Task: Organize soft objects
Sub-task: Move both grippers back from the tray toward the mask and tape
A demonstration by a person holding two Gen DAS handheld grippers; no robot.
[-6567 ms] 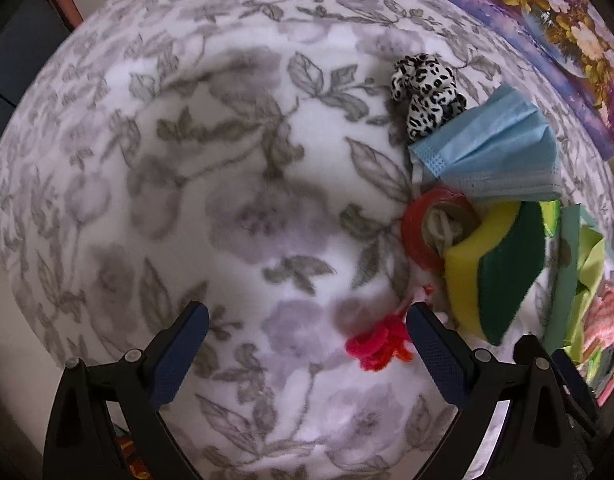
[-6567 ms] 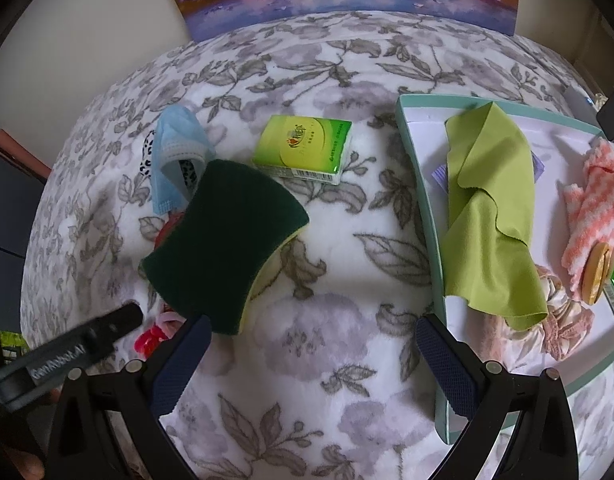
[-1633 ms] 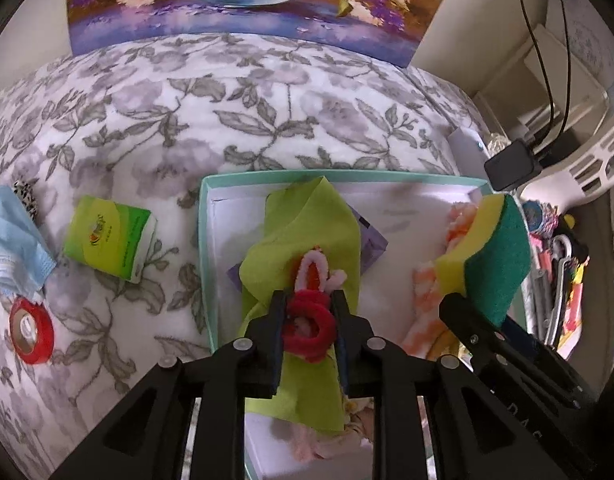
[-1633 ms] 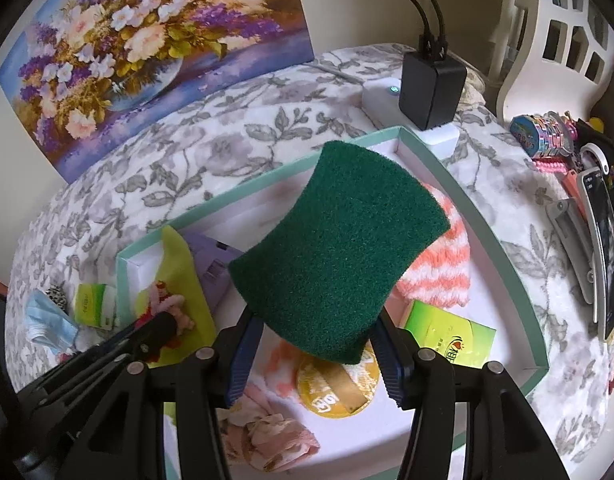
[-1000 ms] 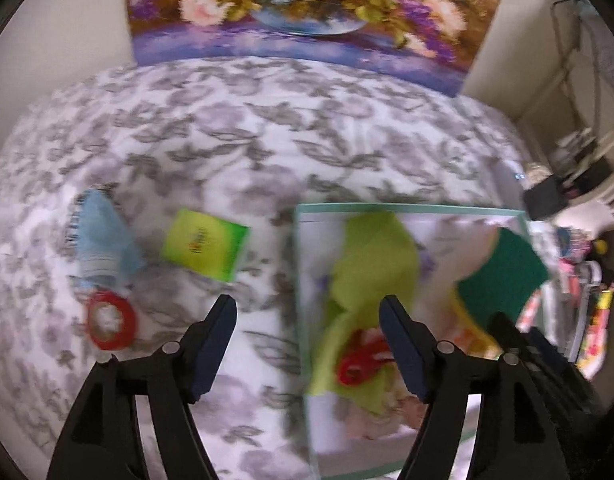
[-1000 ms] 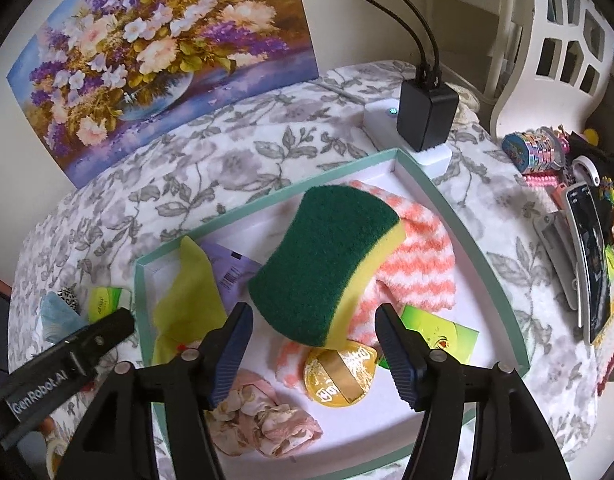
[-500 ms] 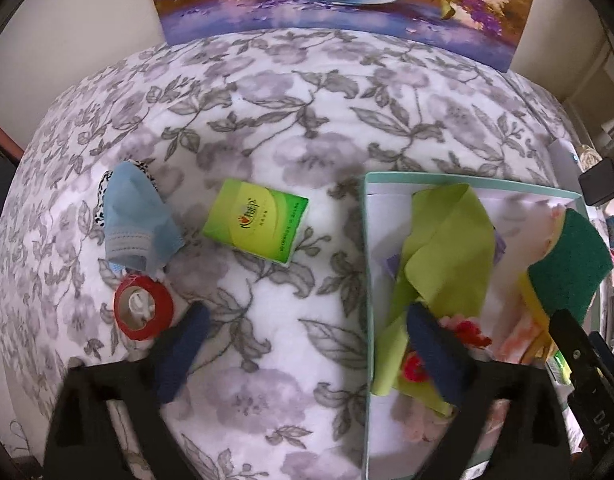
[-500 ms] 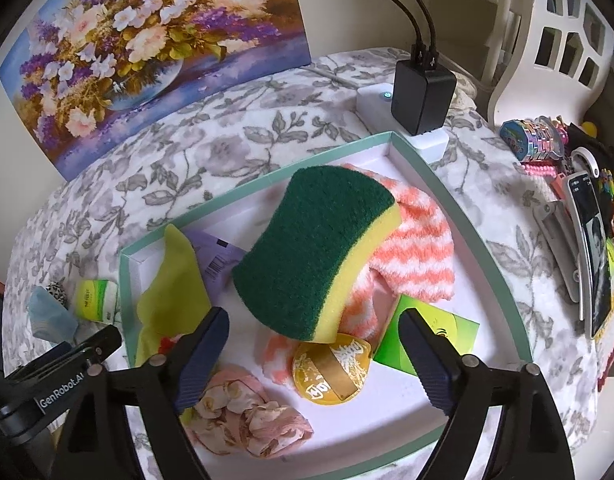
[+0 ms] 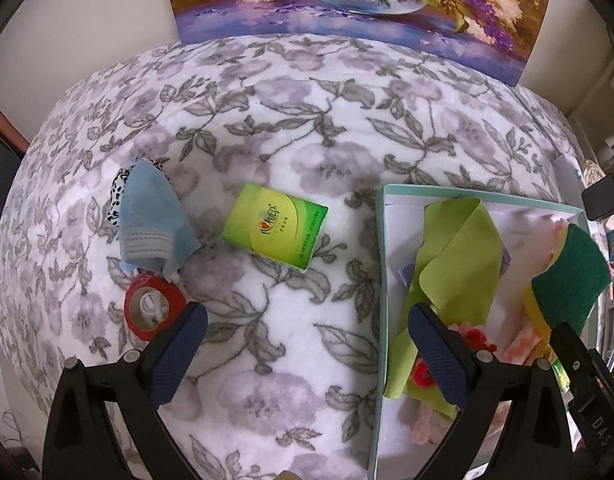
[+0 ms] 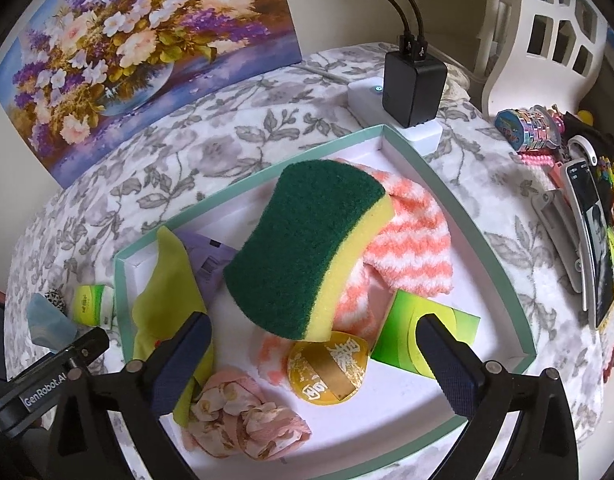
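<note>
A teal-rimmed white tray (image 10: 459, 216) holds the green-and-yellow sponge (image 10: 307, 248), a peach striped cloth (image 10: 411, 248), a lime cloth (image 10: 167, 280), a pink floral scrunchie (image 10: 243, 416) and a red fuzzy tie (image 9: 477, 336). My right gripper (image 10: 313, 360) is open and empty just in front of the sponge. My left gripper (image 9: 305, 348) is open and empty above the blanket at the tray's left rim (image 9: 381, 280). On the blanket lie a green tissue pack (image 9: 273, 230), a blue face mask (image 9: 151, 224) over a spotted scrunchie (image 9: 117, 196), and a red tape roll (image 9: 153, 306).
The tray also holds a gold round tin (image 10: 327, 366) and a green packet (image 10: 419, 340). A white power strip with a black charger (image 10: 413, 88) sits behind the tray. Hair clips and trinkets (image 10: 579, 216) lie to the right. A flower painting (image 9: 347, 0) leans at the back.
Both grippers opened: the left let go of the red fuzzy tie and the right let go of the sponge, both now in the tray. The left gripper then drew back leftward.
</note>
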